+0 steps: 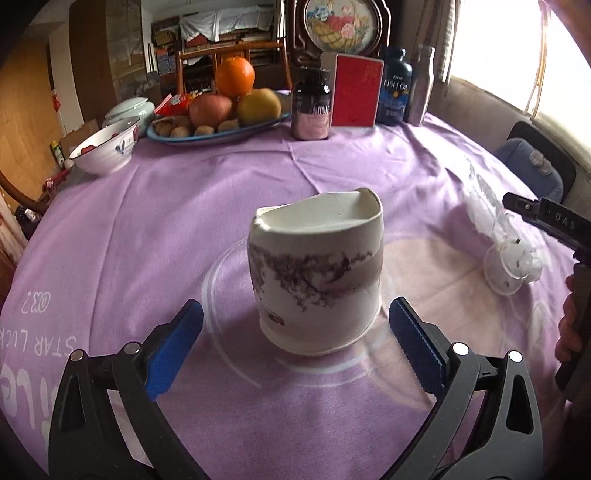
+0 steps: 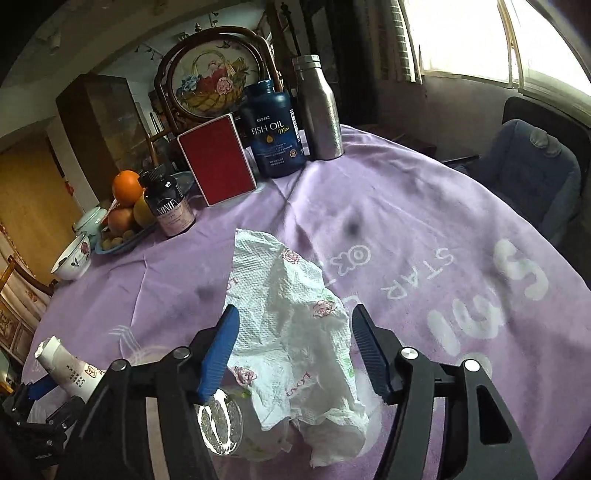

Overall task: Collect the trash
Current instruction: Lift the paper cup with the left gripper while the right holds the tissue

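A: Crumpled paper cup (image 1: 317, 273), stained purple-brown, rim crushed flat on one side, sits between the blue pads of the left gripper (image 1: 295, 325). Fingers spread wide, neither pad touching it, nothing held.

B: On the right, a rose-printed paper towel (image 2: 291, 332) lies bunched between the right gripper (image 2: 291, 347) fingers. Jaws well apart too, no grip on it that I can see. The towel drapes over a clear plastic cup (image 2: 236, 428) lying on its side; only its round end shows.

A: Moving outward: a lilac tablecloth (image 1: 207, 206) with white lettering and rings covers the round table.

B: At the far edge, a red box (image 2: 216, 158), a fish oil bottle (image 2: 275, 129), a steel bottle (image 2: 319, 110) and a dark pill jar (image 2: 170, 206) stand close together.

A: Beside them a blue fruit tray (image 1: 221, 131) holds an orange (image 1: 235, 75) on top, then a flowered bowl (image 1: 107, 147). A framed basket embroidery (image 1: 341, 24) stands behind, with shelves beyond and bright window light to the right.

B: A blue cushioned chair (image 2: 532, 173) stands by the window.

A: From the left view, the towel and plastic cup are washed out at the right edge, and the right gripper is cut off there.

B: From mine, the paper cup shows low left, mostly behind my gripper's frame.
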The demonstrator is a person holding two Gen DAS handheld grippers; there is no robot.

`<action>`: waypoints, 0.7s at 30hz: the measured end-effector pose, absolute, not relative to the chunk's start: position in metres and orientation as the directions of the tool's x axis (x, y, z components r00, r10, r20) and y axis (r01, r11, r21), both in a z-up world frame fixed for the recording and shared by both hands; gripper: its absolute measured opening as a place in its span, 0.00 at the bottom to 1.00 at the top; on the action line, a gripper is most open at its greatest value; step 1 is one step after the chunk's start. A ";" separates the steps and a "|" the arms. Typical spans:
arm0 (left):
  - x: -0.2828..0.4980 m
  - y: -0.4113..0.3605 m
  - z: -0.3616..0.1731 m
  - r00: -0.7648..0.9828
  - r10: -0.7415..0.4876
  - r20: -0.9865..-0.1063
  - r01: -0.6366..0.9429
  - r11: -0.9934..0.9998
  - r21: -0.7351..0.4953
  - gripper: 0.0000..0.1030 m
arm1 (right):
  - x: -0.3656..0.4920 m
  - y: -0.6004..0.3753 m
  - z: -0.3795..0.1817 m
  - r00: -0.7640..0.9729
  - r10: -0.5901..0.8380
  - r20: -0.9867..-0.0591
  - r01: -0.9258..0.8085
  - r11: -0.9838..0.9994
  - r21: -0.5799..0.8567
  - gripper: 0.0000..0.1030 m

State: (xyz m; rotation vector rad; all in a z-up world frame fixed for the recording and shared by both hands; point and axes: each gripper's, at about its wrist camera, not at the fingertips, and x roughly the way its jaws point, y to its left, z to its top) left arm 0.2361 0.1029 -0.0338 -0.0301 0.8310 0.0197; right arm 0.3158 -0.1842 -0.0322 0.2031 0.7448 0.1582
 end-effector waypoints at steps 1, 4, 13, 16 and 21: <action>0.238 0.102 -0.033 0.675 -0.008 -0.738 -0.023 0.999 -0.032 0.95 | 0.316 -0.184 -0.032 0.725 0.218 -0.653 -0.068 0.967 0.247 0.67; 0.245 0.097 -0.032 0.674 -0.038 -0.738 -0.009 0.998 -0.059 0.95 | 0.317 -0.190 -0.032 0.727 0.227 -0.647 -0.051 0.959 0.280 0.70; 0.269 0.089 -0.042 0.655 0.078 -0.752 -0.105 0.994 0.012 0.91 | 0.321 -0.200 -0.040 0.712 0.240 -0.659 -0.015 0.945 0.328 0.71; 0.267 0.097 -0.039 0.660 0.012 -0.751 -0.067 0.997 -0.043 0.62 | 0.321 -0.201 -0.040 0.714 0.244 -0.657 -0.014 0.942 0.334 0.71; 0.250 0.102 -0.023 0.682 -0.012 -0.732 -0.047 0.997 -0.060 0.61 | 0.325 -0.197 -0.046 0.687 0.251 -0.681 -0.023 0.945 0.326 0.71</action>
